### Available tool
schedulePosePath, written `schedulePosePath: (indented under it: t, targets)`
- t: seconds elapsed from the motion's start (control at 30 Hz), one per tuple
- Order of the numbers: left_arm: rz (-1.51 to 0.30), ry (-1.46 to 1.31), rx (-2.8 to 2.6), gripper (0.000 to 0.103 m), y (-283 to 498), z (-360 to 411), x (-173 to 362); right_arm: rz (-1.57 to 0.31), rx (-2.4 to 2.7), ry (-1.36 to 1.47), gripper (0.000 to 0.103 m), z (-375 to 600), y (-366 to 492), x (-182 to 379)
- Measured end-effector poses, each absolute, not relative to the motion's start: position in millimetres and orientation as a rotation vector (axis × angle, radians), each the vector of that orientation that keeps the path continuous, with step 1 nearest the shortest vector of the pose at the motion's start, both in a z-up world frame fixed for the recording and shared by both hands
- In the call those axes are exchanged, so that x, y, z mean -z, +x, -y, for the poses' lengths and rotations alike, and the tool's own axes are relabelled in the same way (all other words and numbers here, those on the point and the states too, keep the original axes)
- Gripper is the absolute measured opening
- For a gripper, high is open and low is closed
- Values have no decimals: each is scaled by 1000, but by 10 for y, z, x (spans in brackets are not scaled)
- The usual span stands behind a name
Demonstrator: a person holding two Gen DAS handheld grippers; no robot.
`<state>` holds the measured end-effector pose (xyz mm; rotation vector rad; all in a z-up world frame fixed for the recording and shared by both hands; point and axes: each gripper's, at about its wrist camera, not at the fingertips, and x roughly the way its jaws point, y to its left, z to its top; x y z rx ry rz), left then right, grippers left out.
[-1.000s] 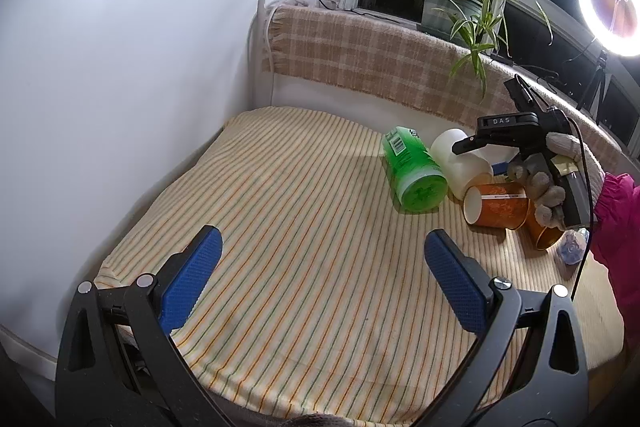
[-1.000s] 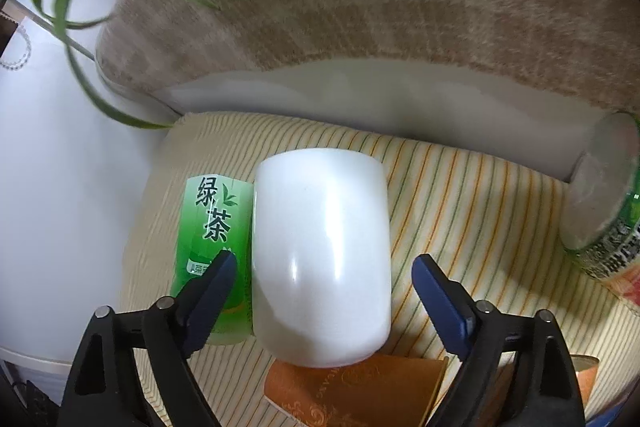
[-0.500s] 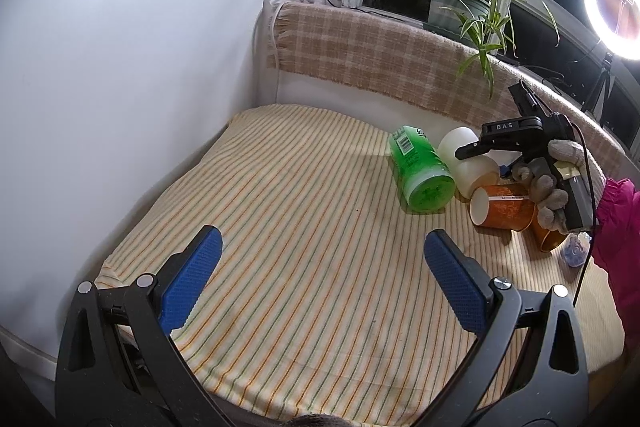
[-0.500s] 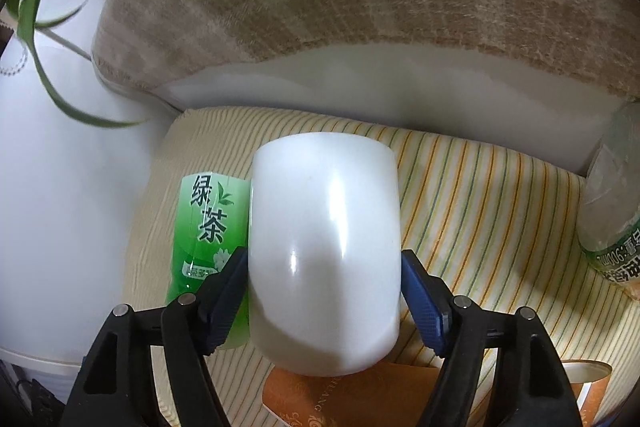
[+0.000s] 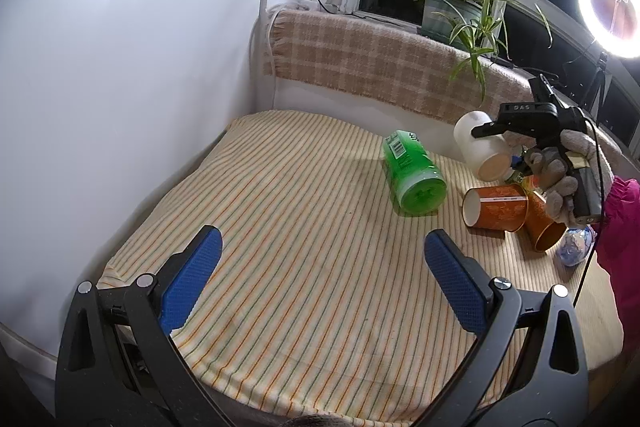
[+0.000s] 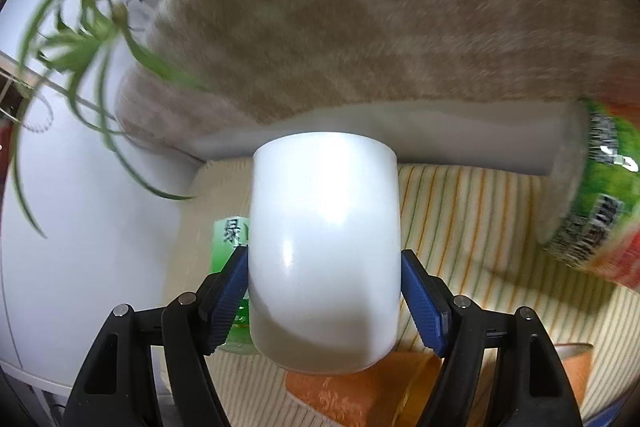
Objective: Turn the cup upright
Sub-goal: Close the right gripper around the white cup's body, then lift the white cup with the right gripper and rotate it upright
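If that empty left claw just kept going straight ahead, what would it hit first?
Probably the green bottle lying on the striped cloth. The left gripper is open, with only bare cloth before it, though depth is hard to judge.

One white cup (image 5: 482, 151), two orange cups (image 5: 496, 207), two bottles (image 5: 412, 172).

Left gripper (image 5: 322, 279): black plastic frame w/ triangular cut-outs, two fingers, blue textured pads (image 5: 191, 275), silver screw heads at pivots.

Right gripper (image 6: 324, 297): same build, black frame, blue ribbed pads (image 6: 422, 301), silver screws on each finger arm. From left wrist view: black body, white "DAS" lettering on top block, thin black cable trailing down from rear, tan tape patch on handle.

Right hand (image 5: 568, 183): grey-beige knit glove, fuzzy texture. Sleeve (image 5: 622, 227): magenta/pink fabric, ruffled cuff.

No bare skin visible.
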<state>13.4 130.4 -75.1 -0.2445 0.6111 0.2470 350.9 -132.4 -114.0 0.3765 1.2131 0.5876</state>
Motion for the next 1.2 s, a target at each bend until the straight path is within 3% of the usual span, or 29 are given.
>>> schedulePosePath:
  t: [0.5,0.83,1.2]
  targets:
    - [-581,-234,-155,103,75,-999,641,-1107,-610,461,76,1945,2834,683]
    - [-575,-244,-79,103,84,-830,646,-1115,-604,521,76,1875,1776,966]
    - [-596,-267,-18,103,22,-708,682,-1201,-519,595,76,1811,1370,1483]
